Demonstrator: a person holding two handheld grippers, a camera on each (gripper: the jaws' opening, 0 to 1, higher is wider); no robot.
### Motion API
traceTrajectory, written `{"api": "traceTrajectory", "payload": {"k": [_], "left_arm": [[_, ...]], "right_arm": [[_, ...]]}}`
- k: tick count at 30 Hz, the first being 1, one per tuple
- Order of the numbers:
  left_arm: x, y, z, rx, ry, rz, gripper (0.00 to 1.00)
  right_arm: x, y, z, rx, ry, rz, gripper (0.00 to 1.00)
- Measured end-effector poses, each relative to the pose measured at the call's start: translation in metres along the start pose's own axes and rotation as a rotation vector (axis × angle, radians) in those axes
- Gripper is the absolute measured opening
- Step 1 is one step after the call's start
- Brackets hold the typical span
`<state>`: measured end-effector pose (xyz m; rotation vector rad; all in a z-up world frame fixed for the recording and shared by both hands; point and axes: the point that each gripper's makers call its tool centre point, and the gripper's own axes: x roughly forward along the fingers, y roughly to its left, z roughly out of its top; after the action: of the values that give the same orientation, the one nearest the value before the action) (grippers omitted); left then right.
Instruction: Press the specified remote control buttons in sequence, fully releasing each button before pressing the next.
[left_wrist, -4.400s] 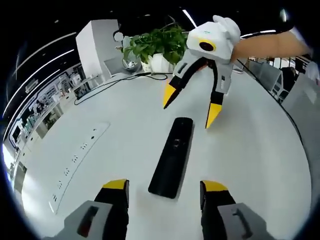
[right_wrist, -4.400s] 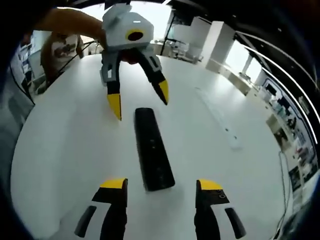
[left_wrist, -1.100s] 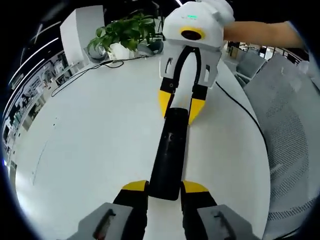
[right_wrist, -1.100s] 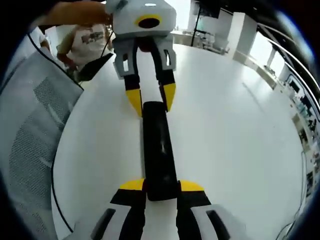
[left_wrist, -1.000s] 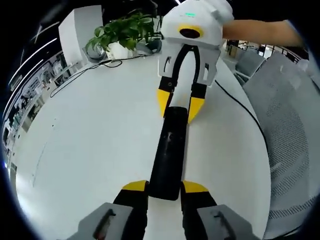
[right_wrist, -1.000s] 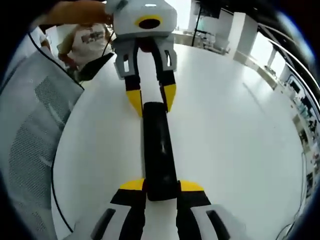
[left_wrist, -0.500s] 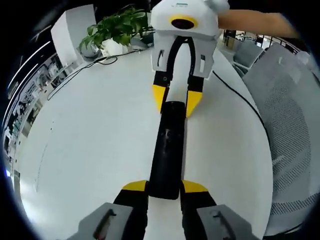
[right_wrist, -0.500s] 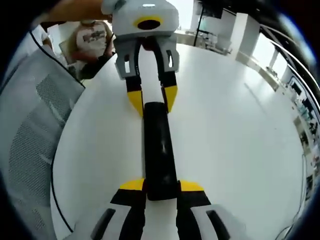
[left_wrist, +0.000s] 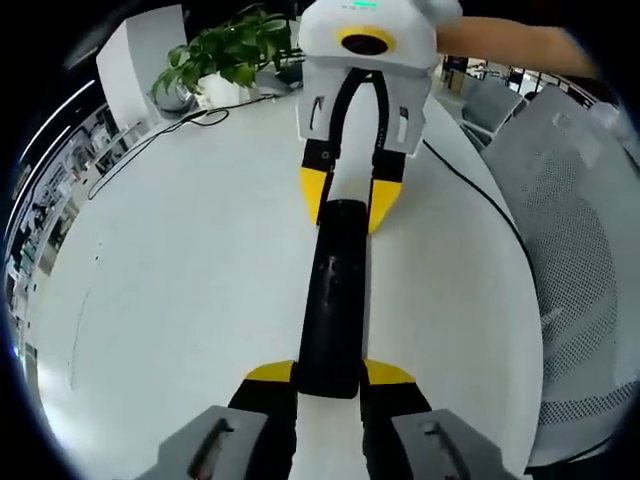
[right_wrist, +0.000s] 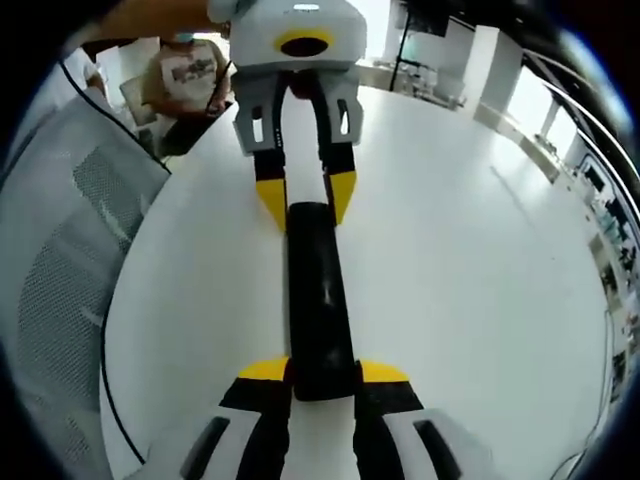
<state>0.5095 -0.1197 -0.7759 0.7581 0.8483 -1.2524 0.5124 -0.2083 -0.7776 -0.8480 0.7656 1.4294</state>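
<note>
Remote control (left_wrist: 335, 295) lies lengthwise between my two tools on the white table (left_wrist: 180, 260), a slim black bar with one end clamped in my left gripper (left_wrist: 330, 372) and the far end pinched by my right gripper (left_wrist: 344, 199); from the right gripper view it is the same arrangement turned round, my right gripper (right_wrist: 322, 372) narrowed onto the near end of the remote (right_wrist: 317, 300) and my left gripper (right_wrist: 305, 200) closed on the far one. Both pairs of yellow tips sit tight against the remote's sides, so I am holding it by its ends, not pressing anything yet. I judge the step in hand is steadying it before the first press. To do that well I should keep one end held, free the other tool, and bring one tip straight down onto a button, then lift fully clear. Which button is which I cannot tell; the face is too dark. A potted plant (left_wrist: 225, 55) and a cable (left_wrist: 150, 145) stand at the far left, a mesh chair (left_wrist: 575, 260) to the right.
</note>
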Motion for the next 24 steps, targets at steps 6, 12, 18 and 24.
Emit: {"api": "traceTrajectory", "payload": {"k": [6, 12, 18, 24], "left_arm": [[0.000, 0.000, 0.000, 0.001, -0.003, 0.000, 0.23], [0.001, 0.001, 0.000, 0.003, -0.010, 0.002, 0.23], [0.000, 0.001, -0.001, 0.006, -0.006, 0.001, 0.23], [0.000, 0.000, 0.000, 0.010, 0.001, 0.001, 0.23]], "right_arm": [[-0.001, -0.001, 0.000, -0.006, -0.001, -0.001, 0.29], [-0.006, 0.002, -0.002, -0.019, -0.003, -0.011, 0.32], [-0.013, 0.001, 0.000, -0.015, -0.027, -0.028, 0.32], [-0.019, -0.001, 0.004, -0.028, -0.035, -0.048, 0.27]]}}
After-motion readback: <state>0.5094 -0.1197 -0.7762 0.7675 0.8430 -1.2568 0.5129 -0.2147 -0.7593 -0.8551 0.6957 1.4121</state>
